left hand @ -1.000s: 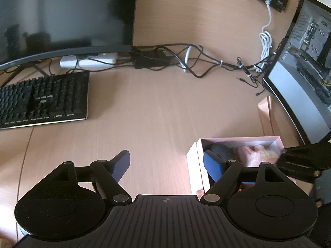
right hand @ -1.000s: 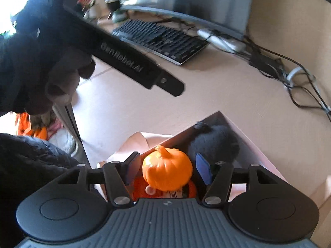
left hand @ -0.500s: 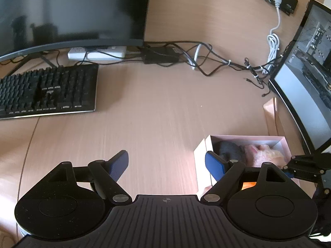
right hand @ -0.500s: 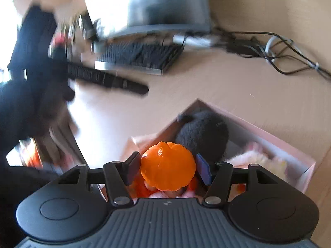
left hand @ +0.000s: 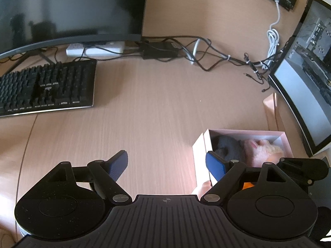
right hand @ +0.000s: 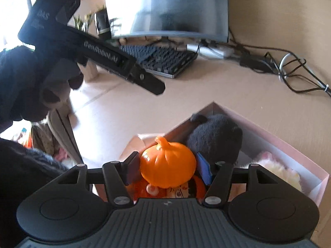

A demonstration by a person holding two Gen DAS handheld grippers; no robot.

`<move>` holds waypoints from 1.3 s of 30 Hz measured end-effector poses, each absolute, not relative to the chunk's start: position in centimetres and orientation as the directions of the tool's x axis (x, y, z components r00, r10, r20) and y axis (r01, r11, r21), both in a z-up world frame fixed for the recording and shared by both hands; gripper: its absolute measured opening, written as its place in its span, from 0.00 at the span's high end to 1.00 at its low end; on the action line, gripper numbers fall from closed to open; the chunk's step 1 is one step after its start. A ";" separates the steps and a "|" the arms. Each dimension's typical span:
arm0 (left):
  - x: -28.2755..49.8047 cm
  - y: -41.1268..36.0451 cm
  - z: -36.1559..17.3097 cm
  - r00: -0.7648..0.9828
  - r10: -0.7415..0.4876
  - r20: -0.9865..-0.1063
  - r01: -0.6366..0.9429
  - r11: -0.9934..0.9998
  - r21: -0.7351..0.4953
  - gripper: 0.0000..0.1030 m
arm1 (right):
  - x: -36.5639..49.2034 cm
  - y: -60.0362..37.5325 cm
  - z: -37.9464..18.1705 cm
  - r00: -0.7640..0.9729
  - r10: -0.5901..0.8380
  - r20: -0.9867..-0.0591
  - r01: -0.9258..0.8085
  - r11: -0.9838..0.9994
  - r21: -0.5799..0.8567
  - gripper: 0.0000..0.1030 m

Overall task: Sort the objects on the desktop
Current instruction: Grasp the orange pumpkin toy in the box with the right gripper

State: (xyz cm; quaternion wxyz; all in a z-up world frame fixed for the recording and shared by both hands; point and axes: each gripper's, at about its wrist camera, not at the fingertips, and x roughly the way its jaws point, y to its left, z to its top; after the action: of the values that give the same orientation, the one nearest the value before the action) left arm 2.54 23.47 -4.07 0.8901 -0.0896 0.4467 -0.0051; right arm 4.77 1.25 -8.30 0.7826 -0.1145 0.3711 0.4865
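My right gripper [right hand: 168, 162] is shut on an orange plastic pumpkin [right hand: 167, 167] and holds it over the near corner of an open pink box [right hand: 269, 138]. Inside the box lie a black plush toy [right hand: 217, 136], a pale pink plush toy [right hand: 277, 169] and an orange figure [right hand: 182, 191] directly under the pumpkin. In the left wrist view my left gripper [left hand: 165, 157] is open above bare desk, with the pink box [left hand: 244, 131] just behind its right finger. The black plush [left hand: 227, 146] and pink plush [left hand: 262, 146] show there too.
A black keyboard [left hand: 47, 86] and a curved monitor [left hand: 70, 10] stand at the back left. Tangled cables [left hand: 206, 55] run along the back, and a second screen [left hand: 300, 82] stands at the right. A gloved hand [right hand: 31, 86] holds the left gripper's handle [right hand: 115, 62].
The right gripper has swung about over the box with the pumpkin still between its fingers. The left gripper has shifted slightly to the right and stays open.
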 end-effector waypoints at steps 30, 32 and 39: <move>3.6 22.2 -3.5 0.598 -0.224 -0.770 0.013 0.963 -0.271 0.14 | 6.3 -7.2 -3.5 0.391 0.448 -0.804 -0.741 0.671 0.014 0.42; 3.8 21.9 -3.5 0.594 -0.232 -0.770 0.028 0.963 -0.269 0.14 | 5.5 -7.5 -4.1 0.346 0.461 -0.817 -0.743 0.666 0.061 0.42; 4.6 20.8 -3.6 0.581 -0.259 -0.772 0.080 0.962 -0.262 0.13 | 2.5 -5.2 -7.0 0.220 0.494 -0.841 -0.796 0.590 0.139 0.42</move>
State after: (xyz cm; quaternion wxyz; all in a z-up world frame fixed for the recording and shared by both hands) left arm 4.64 20.84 -3.55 0.8834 -0.0997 0.4478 -0.0958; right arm 2.47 -5.22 -6.96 0.7635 -0.1638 0.4603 0.4224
